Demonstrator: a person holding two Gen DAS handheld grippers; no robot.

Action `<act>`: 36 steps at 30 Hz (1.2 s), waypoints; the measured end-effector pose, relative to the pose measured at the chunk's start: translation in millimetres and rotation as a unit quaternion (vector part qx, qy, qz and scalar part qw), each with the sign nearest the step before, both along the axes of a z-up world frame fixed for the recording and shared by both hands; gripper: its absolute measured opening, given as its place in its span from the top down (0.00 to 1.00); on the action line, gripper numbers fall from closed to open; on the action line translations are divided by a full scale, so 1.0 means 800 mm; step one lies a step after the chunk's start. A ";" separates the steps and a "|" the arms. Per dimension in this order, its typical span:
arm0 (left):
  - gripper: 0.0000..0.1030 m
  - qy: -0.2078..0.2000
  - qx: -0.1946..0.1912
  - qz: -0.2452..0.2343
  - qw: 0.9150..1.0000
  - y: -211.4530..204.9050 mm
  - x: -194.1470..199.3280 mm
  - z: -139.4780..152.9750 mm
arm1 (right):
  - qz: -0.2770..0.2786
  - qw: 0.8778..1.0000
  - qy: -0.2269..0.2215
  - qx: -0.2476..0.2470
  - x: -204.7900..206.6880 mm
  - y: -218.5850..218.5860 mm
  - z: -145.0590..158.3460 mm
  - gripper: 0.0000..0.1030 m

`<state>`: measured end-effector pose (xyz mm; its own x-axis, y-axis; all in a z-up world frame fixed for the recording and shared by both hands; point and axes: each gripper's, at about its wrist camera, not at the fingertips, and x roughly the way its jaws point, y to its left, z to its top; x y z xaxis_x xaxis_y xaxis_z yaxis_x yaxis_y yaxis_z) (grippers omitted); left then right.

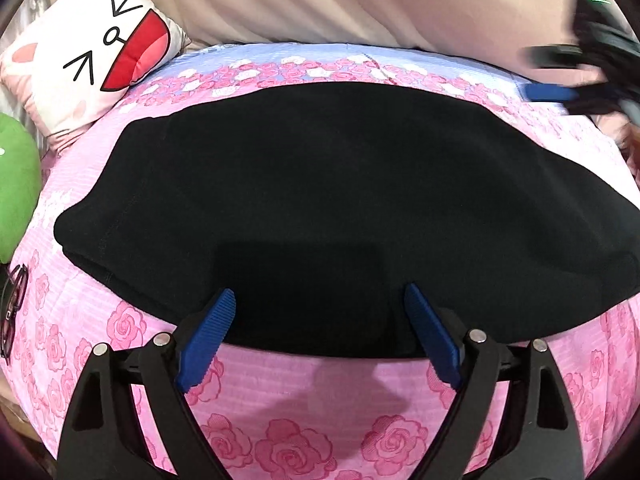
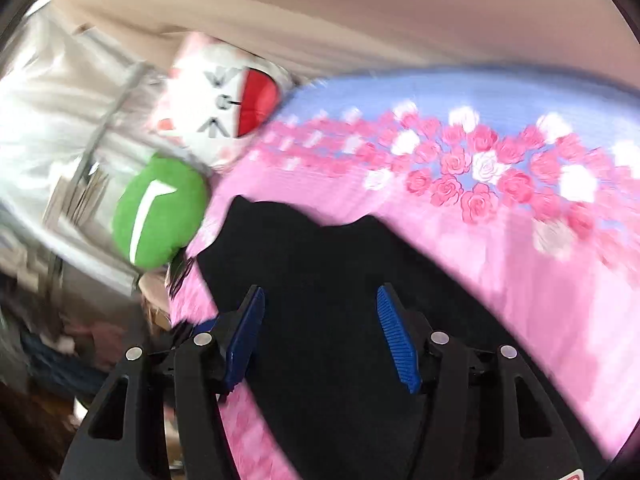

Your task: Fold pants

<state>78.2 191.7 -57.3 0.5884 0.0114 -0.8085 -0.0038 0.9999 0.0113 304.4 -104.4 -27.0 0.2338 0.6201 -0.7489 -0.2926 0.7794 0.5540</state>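
Note:
The black pants [image 1: 320, 208] lie folded in a wide flat bundle on the pink rose bedsheet [image 1: 304, 408]. My left gripper [image 1: 318, 304] is open, its blue fingertips just over the near edge of the pants, holding nothing. My right gripper [image 2: 320, 300] is open and empty above the pants [image 2: 340, 320]; its view is blurred by motion. It also shows in the left wrist view [image 1: 560, 92] as a blurred dark shape with a blue finger at the far right, beyond the pants.
A white cartoon-face pillow [image 1: 92, 52] and a green cushion [image 1: 16, 184] sit at the left of the bed. Dark-framed glasses [image 1: 14, 304] lie on the sheet at the left edge. A beige curtain or wall [image 1: 360, 0] runs behind the bed.

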 end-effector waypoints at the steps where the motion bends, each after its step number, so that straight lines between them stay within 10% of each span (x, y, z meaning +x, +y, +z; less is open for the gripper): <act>1: 0.18 -0.002 -0.003 -0.002 1.000 0.001 0.000 0.000 | -0.006 1.000 0.023 0.007 0.024 0.000 -0.016 0.49; 12: 0.16 -0.021 -0.012 -0.002 1.000 0.001 -0.005 -0.001 | 0.084 0.984 0.132 0.089 0.058 0.049 -0.082 0.56; 15: 0.16 -0.023 -0.011 -0.001 1.000 0.000 -0.006 -0.001 | 0.065 0.989 0.123 0.054 0.074 0.057 -0.092 0.90; 21: 0.15 -0.025 -0.005 0.000 1.000 -0.002 -0.007 -0.003 | 0.002 0.987 0.102 0.122 0.083 0.016 -0.098 0.92; 26: 0.14 -0.027 -0.009 0.002 1.000 -0.001 -0.008 -0.003 | -0.012 0.994 0.088 0.064 0.075 0.014 -0.097 0.87; 30: 0.14 -0.029 -0.017 0.002 0.999 0.003 -0.007 -0.003 | -0.051 0.996 -0.073 -0.014 0.028 -0.003 -0.002 0.83; 36: 0.14 -0.031 -0.015 0.005 0.999 0.003 -0.008 -0.003 | 0.087 0.994 -0.033 -0.062 0.009 0.102 -0.051 0.95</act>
